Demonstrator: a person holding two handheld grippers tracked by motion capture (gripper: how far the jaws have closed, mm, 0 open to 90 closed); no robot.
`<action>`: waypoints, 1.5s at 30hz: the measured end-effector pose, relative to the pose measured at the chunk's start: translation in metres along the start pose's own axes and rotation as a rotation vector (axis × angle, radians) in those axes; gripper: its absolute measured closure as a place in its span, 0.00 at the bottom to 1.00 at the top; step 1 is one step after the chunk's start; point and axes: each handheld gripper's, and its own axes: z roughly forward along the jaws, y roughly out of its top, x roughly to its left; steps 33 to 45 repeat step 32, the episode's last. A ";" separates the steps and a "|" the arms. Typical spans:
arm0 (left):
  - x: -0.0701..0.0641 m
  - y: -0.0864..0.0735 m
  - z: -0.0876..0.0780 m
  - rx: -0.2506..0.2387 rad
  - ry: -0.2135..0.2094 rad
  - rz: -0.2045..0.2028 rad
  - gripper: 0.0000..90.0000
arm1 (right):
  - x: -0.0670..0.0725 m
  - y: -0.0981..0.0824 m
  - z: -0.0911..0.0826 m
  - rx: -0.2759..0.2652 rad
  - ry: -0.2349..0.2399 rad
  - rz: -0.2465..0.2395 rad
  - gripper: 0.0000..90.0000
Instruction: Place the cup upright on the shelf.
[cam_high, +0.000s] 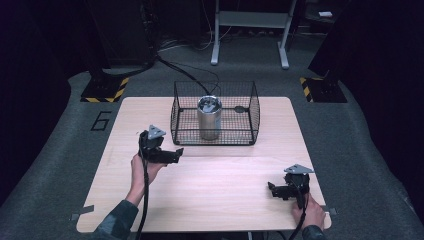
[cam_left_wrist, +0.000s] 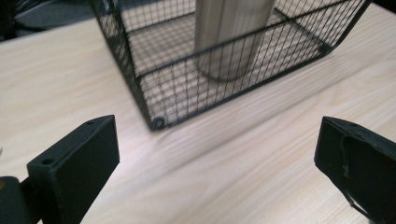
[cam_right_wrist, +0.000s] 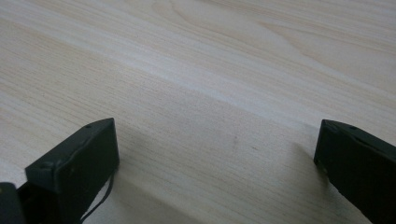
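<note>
A black wire basket (cam_high: 215, 113) stands at the far middle of the wooden table (cam_high: 210, 200). Inside it a silver metal can (cam_high: 209, 118) stands upright. My left gripper (cam_high: 172, 155) is held just off the basket's near left corner, open, nothing between its jaws. In the left gripper view the basket's corner (cam_left_wrist: 158, 122) and the can (cam_left_wrist: 231, 39) lie a short way ahead of the spread jaws. My right gripper (cam_high: 273, 189) rests low near the table's front right, open and empty, over bare wood (cam_right_wrist: 210, 116).
A small dark object (cam_high: 241, 108) lies in the basket to the right of the can. Beyond the table are a grey carpeted floor, yellow-black striped bases (cam_high: 106, 90) and a white stand's legs (cam_high: 248, 35). Bare tabletop stretches between the two grippers.
</note>
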 end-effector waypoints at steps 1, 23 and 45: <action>0.002 -0.004 -0.001 0.009 0.003 -0.003 0.00 | 0.000 0.000 0.000 0.000 0.000 0.000 0.00; 0.051 -0.117 0.002 0.148 0.126 -0.138 0.00 | 0.000 0.000 0.000 0.000 0.000 0.004 0.00; 0.055 -0.135 0.002 0.114 0.167 -0.135 0.00 | 0.000 0.000 0.000 0.001 0.000 0.004 0.00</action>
